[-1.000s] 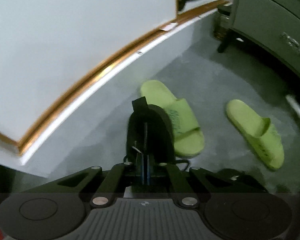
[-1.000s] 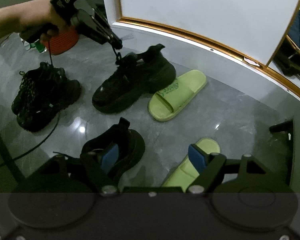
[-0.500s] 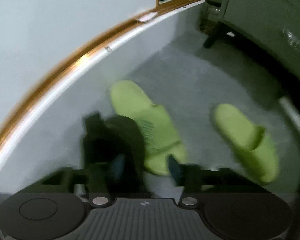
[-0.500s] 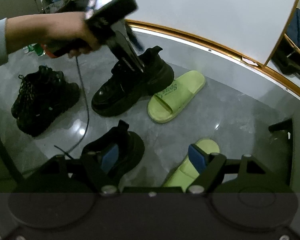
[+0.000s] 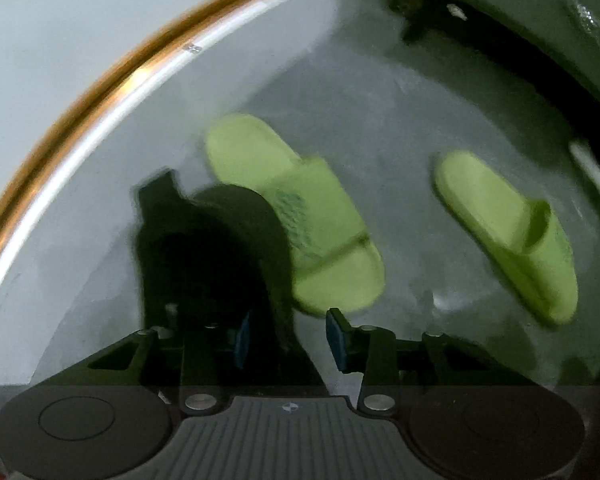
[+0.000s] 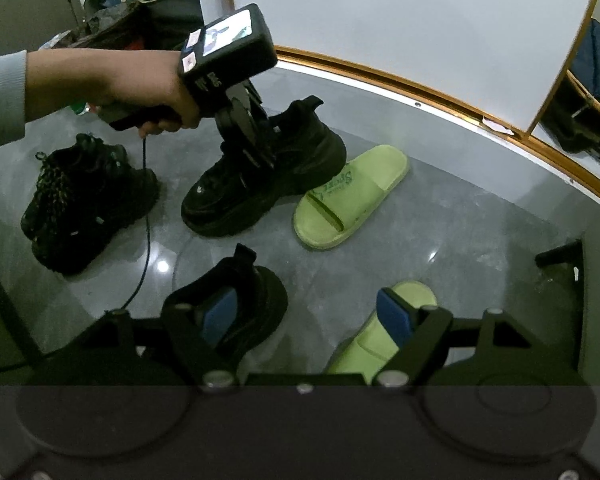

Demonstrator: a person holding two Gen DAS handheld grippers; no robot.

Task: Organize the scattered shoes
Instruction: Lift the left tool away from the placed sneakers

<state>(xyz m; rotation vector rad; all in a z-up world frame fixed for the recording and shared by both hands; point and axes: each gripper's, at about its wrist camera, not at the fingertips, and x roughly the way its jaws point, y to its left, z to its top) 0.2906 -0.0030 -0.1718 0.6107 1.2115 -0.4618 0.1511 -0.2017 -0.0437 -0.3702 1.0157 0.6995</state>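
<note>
Claw state, left: your left claw (image 5: 286, 338) stands with its blue pads spread, nothing pinched; the heel of the black sneaker (image 5: 216, 248) sits low and left of centre in that view, partly between the pads, and blur keeps me from telling whether a pad touches it. In the right wrist view the same left claw (image 6: 256, 152) hangs over that sneaker (image 6: 264, 184) at frame centre, held by your hand (image 6: 140, 92) coming in from the left edge. Your right claw (image 6: 306, 316) is also spread wide and empty at the bottom of its frame. Shoes on the grey floor (image 6: 460, 232): a green slide (image 6: 352, 196) lies just beside the centre sneaker, to its right, whether touching I cannot tell; a second green slide (image 6: 380, 336) sits at lower right behind the right pad; a second black sneaker (image 6: 236, 304) sits at lower left behind the left pad; a third black sneaker (image 6: 84, 200) rests at the left edge, apart from the others. White wall panel with gold trim (image 6: 420, 88) curves across the upper frame.
</note>
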